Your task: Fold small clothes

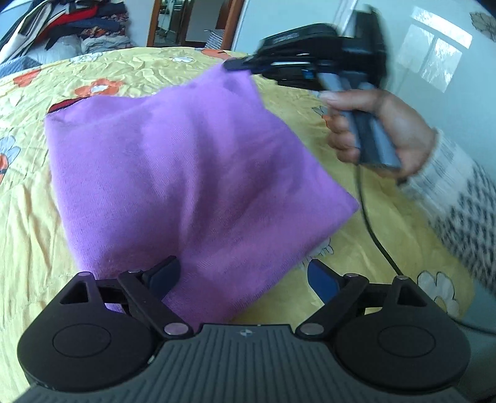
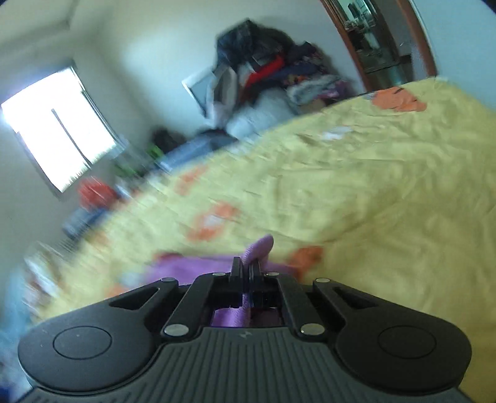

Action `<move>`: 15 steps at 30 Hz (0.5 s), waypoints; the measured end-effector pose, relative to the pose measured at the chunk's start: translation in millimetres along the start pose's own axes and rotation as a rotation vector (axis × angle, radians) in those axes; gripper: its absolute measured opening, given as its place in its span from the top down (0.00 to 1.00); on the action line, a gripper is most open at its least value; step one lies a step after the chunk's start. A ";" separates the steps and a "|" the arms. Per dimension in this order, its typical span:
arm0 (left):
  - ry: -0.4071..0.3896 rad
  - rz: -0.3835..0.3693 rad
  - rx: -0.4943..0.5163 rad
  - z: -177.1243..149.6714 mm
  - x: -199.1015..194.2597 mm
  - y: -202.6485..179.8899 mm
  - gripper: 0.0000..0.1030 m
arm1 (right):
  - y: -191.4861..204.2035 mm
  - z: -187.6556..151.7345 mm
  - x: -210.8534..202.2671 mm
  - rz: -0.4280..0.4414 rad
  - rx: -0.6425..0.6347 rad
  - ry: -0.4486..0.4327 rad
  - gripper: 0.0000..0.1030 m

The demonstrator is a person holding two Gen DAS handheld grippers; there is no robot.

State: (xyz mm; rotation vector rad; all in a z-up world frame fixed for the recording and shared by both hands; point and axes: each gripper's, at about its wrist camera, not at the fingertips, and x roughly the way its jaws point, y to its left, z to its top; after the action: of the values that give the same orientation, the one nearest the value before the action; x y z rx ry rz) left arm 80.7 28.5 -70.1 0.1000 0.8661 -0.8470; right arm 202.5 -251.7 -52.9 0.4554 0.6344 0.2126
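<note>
Purple cloth: soft, matt knit with a fine ribbed weave. The yellow bedspread shows a crinkled, slightly shiny fabric. Left tongs are matt black plastic with bright metal pivot pins. Far door frame: glossy brown wood.

Bedspread open left of garment; clothes pile far.

A yellow flowered bedspread, pale walls, a bright window, a wooden doorframe
</note>
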 end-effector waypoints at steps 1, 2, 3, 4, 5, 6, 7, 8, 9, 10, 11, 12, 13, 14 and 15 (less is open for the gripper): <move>-0.002 -0.005 0.002 -1.0 -0.3 0.5 0.16 | -5.2 -0.6 14.1 -0.037 -0.011 0.032 0.97; -0.002 -0.008 0.008 -1.6 -0.4 1.2 0.16 | -10.4 -2.6 25.0 -0.064 -0.018 0.052 0.97; -0.001 -0.010 0.012 -2.2 -0.9 1.6 0.16 | -14.9 -4.3 32.0 -0.074 -0.020 0.063 0.96; 0.000 -0.014 0.009 -2.7 -1.8 2.1 0.16 | -20.3 -3.5 34.0 -0.055 0.009 0.084 0.93; 0.003 -0.019 0.004 -3.0 -3.1 3.4 0.15 | -23.9 -1.5 32.0 -0.045 0.047 0.118 0.85; 0.006 -0.026 -0.005 -3.1 -5.0 4.7 0.15 | -22.3 -0.7 22.7 -0.066 0.043 0.120 0.77; 0.009 -0.036 -0.019 -2.8 -7.8 6.3 0.15 | -18.3 -1.3 8.1 -0.081 0.010 0.101 0.53; 0.007 -0.052 -0.039 -2.6 -11.3 8.6 0.15 | -14.9 -2.8 -8.3 -0.066 -0.018 0.085 0.31; 0.003 -0.072 -0.064 -1.5 -14.4 11.7 0.15 | -13.3 -7.2 -26.6 -0.029 -0.020 0.067 0.30; -0.006 -0.094 -0.087 -0.5 -17.9 14.9 0.16 | -11.8 -13.5 -43.5 0.021 -0.007 0.061 0.30; -0.020 -0.112 -0.101 0.5 -21.5 17.5 0.16 | -11.6 -23.4 -57.4 0.072 -0.003 0.068 0.31; -0.033 -0.110 -0.104 2.1 -24.0 19.1 0.16 | -9.0 -34.4 -69.2 0.088 -0.009 0.078 0.31; -0.045 -0.094 -0.103 3.7 -25.8 20.1 0.15 | -6.9 -45.5 -79.5 0.082 -0.013 0.089 0.31; -0.048 -0.081 -0.095 4.8 -26.5 20.5 0.15 | -7.5 -58.0 -91.0 0.088 -0.003 0.084 0.31; -0.043 -0.075 -0.089 5.4 -25.6 21.0 0.15 | -9.5 -69.7 -100.3 0.108 0.025 0.080 0.31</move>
State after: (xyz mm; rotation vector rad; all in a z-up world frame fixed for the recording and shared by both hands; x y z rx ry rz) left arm 89.6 56.3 -53.6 -0.0284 0.8698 -0.8759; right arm 81.1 -268.8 -54.7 0.5080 0.6916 0.3271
